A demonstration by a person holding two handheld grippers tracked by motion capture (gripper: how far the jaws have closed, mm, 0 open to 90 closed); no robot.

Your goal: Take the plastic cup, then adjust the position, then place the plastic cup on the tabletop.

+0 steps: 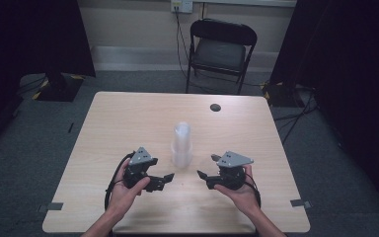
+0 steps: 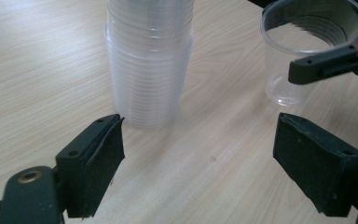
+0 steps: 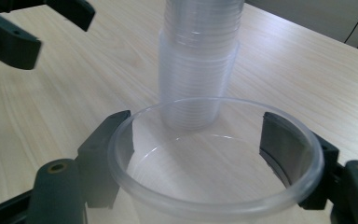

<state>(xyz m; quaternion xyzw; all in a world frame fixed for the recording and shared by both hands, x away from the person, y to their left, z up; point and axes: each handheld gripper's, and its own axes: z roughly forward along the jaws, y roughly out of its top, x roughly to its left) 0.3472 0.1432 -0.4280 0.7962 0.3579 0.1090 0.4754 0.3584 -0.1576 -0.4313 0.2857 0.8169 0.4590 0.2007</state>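
Right gripper (image 1: 205,175) and left gripper (image 1: 168,178) flank the cup stack (image 1: 181,144) from above. Left gripper view: jaws gaping, empty, stack ahead. Right gripper view: jaws clamp a single cup (image 3: 214,168), peeled off; plenty probably remain.

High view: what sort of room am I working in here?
Probably a recording lab or studio, not a home. A bare wooden table stands on grey carpet, dark curtains hang at both sides, and a folding chair sits by a wall socket with cables running across the floor.
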